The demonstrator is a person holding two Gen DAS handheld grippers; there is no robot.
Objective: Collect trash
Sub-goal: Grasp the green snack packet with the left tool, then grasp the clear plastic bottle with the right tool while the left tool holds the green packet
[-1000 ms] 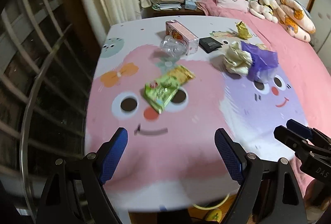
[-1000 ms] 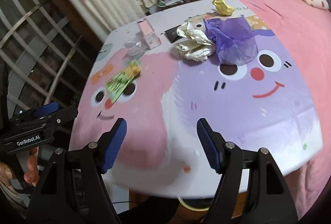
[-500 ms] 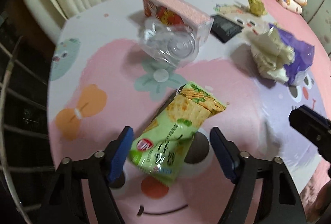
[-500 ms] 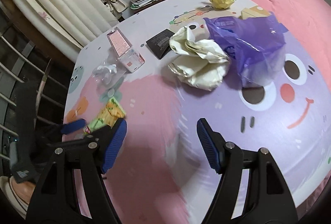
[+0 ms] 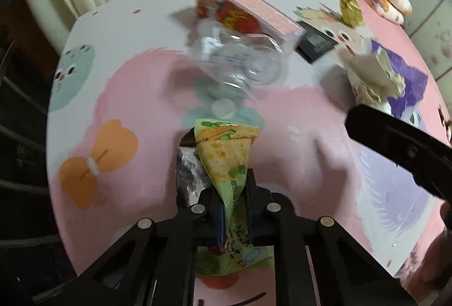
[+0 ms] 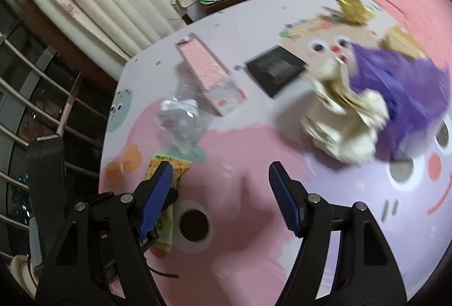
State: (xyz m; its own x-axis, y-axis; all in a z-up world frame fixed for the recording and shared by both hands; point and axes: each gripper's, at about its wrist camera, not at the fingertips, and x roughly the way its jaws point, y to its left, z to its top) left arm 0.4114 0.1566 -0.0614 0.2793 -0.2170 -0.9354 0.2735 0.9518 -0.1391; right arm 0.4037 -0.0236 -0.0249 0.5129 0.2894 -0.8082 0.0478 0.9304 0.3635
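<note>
While left tongs [image 5: 233, 210] pinch snack packet [image 5: 226, 153] — right tongs [image 6: 220, 193] gape | table [image 5: 127, 91]

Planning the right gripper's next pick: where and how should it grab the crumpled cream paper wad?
Grip the crumpled cream paper wad across its near, bulging lower lobe, coming from above on the pink-face side. That side is clear, while the purple bag presses against its far side. The right gripper is already open.

Soft, even indoor light, dim toward the dark window bars [image 6: 42, 114] at nine o'clock, strong fisheye bending and black vignette at every rim, motion blur smearing the crumpled paper [image 6: 344, 119] at three o'clock, faint soft shadows.
</note>
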